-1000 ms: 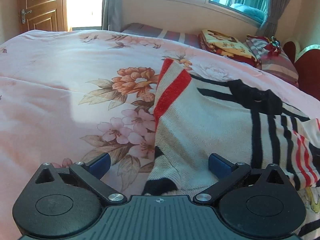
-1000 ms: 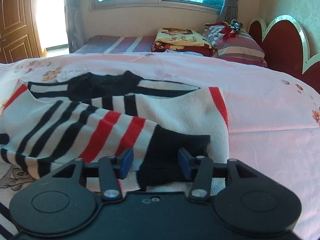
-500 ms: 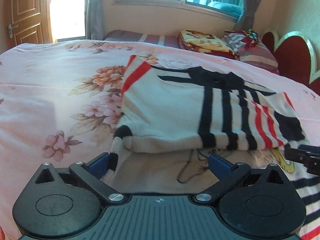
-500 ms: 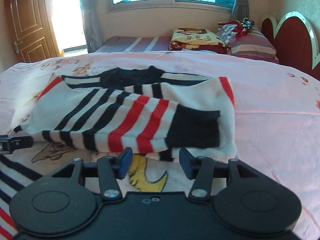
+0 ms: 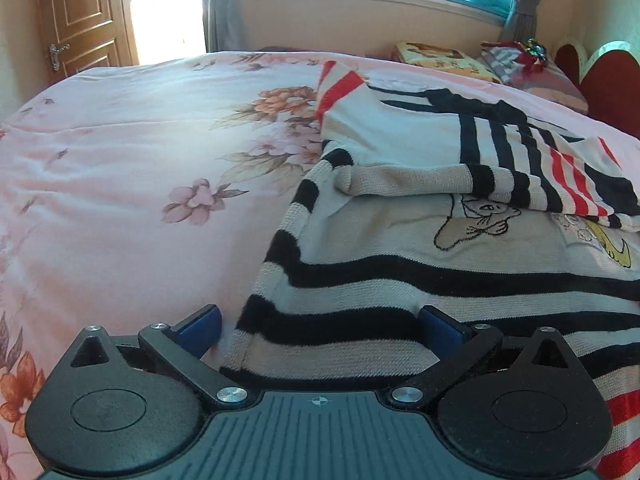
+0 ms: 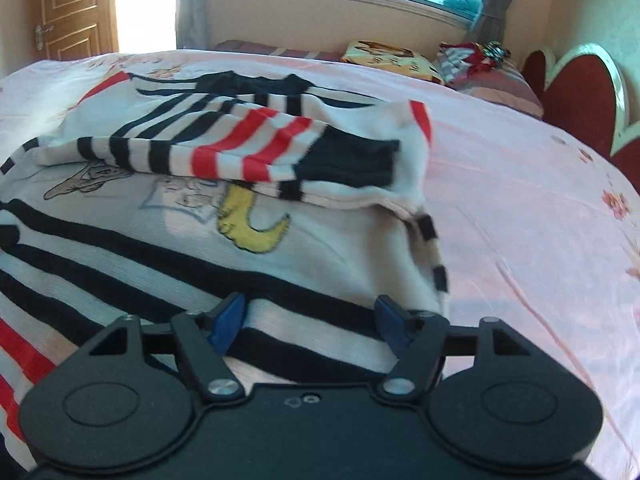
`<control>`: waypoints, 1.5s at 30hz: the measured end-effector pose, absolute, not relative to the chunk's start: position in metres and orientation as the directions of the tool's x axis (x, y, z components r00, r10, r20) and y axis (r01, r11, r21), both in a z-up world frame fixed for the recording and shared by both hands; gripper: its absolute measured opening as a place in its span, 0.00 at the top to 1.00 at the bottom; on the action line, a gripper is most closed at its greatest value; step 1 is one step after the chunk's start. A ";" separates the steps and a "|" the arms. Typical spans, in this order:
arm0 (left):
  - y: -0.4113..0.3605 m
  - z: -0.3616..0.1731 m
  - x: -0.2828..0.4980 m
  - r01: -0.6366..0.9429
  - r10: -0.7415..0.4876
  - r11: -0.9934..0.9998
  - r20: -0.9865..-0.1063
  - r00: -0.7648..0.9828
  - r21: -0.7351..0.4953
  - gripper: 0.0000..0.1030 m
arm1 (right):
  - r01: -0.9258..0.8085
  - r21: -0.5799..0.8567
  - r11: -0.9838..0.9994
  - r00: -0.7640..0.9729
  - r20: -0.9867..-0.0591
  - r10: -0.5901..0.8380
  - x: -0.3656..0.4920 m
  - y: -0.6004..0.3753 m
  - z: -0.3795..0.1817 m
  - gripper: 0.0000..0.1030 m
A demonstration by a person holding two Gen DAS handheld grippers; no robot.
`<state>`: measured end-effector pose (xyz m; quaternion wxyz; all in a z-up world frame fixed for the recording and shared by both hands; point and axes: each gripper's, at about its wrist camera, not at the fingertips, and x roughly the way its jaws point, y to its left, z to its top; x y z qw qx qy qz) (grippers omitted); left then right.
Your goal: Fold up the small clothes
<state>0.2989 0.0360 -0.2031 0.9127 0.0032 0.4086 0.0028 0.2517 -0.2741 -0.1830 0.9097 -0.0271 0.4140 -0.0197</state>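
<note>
A small white knit sweater (image 5: 460,264) with black and red stripes and a cartoon print lies on the pink floral bed cover (image 5: 132,184). Both sleeves (image 5: 500,176) are folded across its chest. My left gripper (image 5: 320,320) is open over the sweater's lower left edge, holding nothing. The sweater also shows in the right wrist view (image 6: 200,248), with the folded sleeves (image 6: 280,152) on top. My right gripper (image 6: 308,320) is open over the lower right part of the sweater, holding nothing.
Folded blankets and pillows (image 5: 440,58) lie at the head of the bed by a red headboard (image 6: 580,96). A window and curtains are behind. A wooden door (image 5: 80,20) stands at the far left.
Both grippers have pulled back toward the sweater's hem, away from the folded sleeves. The sleeves stay across the chest.
</note>
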 end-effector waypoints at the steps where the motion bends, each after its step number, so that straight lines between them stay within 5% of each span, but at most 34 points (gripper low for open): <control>1: 0.036 -0.200 0.295 -0.015 0.018 1.000 -0.748 0.663 0.010 0.00 | 0.028 -0.041 0.999 0.651 -0.757 -0.050 0.250 -0.279 -0.182 0.33; 5: 0.016 -0.180 0.270 0.021 -0.032 0.999 -0.723 0.690 -0.025 0.00 | 0.010 0.005 1.000 0.670 -0.743 -0.003 0.240 -0.269 -0.169 0.54; 13: -0.021 -0.190 0.248 0.092 -0.069 0.996 -0.761 0.645 -0.013 0.00 | -0.200 0.072 0.977 0.649 -0.738 0.187 0.221 -0.193 -0.165 0.55; 20: 0.022 -0.200 0.227 0.094 -0.035 0.995 -0.766 0.642 0.033 0.00 | -0.161 -0.073 0.984 0.656 -0.753 0.051 0.191 -0.218 -0.180 0.54; 26: 0.037 -0.190 0.207 0.110 -0.065 0.994 -0.771 0.633 0.007 0.00 | -0.016 -0.060 0.998 0.645 -0.764 -0.036 0.166 -0.238 -0.173 0.53; 30: 0.046 -0.178 0.187 0.138 -0.147 0.988 -0.756 0.638 -0.076 0.00 | 0.000 0.023 1.000 0.670 -0.742 0.017 0.141 -0.211 -0.154 0.52; 36: 0.041 -0.197 0.173 0.202 -0.144 0.979 -0.773 0.618 -0.021 0.00 | -0.071 0.012 0.997 0.643 -0.764 0.054 0.128 -0.149 -0.163 0.53; 45: 0.050 -0.201 0.170 0.195 -0.158 0.980 -0.778 0.608 -0.046 0.00 | 0.016 -0.050 0.999 0.626 -0.779 -0.049 0.099 -0.164 -0.174 0.45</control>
